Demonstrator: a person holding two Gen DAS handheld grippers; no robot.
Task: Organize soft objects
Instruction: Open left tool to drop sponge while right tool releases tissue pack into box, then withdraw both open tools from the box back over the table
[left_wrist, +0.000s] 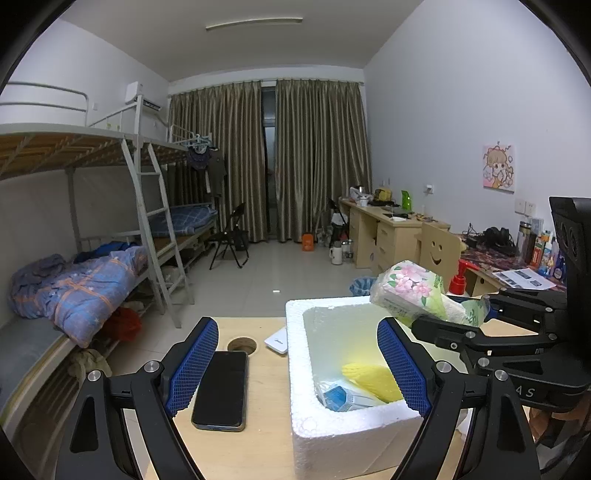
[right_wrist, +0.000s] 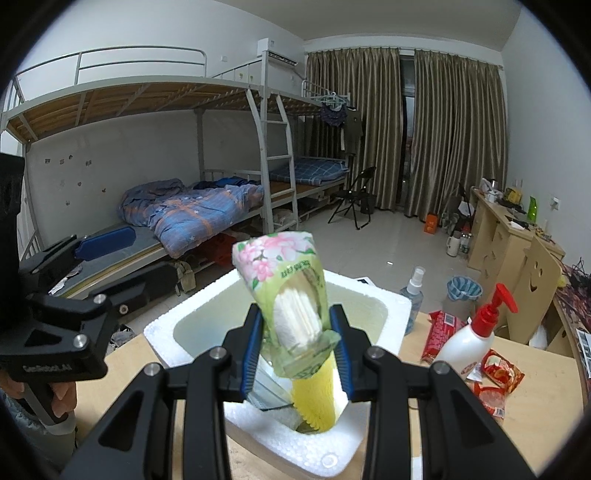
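Observation:
My right gripper (right_wrist: 297, 343) is shut on a green floral tissue pack (right_wrist: 291, 295) and holds it over the white foam box (right_wrist: 162, 328). The pack also shows in the left wrist view (left_wrist: 410, 291), held by the right gripper (left_wrist: 450, 317) above the box's right side. Inside the foam box (left_wrist: 325, 428) lie a yellow cloth (left_wrist: 373, 380) and a blue-white packet (left_wrist: 341, 397). The yellow cloth (right_wrist: 314, 398) shows below the pack. My left gripper (left_wrist: 295, 365) is open and empty, its fingers either side of the box's left wall.
A black phone (left_wrist: 221, 389), a round hole (left_wrist: 242, 345) and a white card (left_wrist: 279, 341) are on the wooden table left of the box. A lotion pump bottle (right_wrist: 469, 338), red snack packets (right_wrist: 495, 373) and a spray bottle (right_wrist: 413, 295) stand right of the box.

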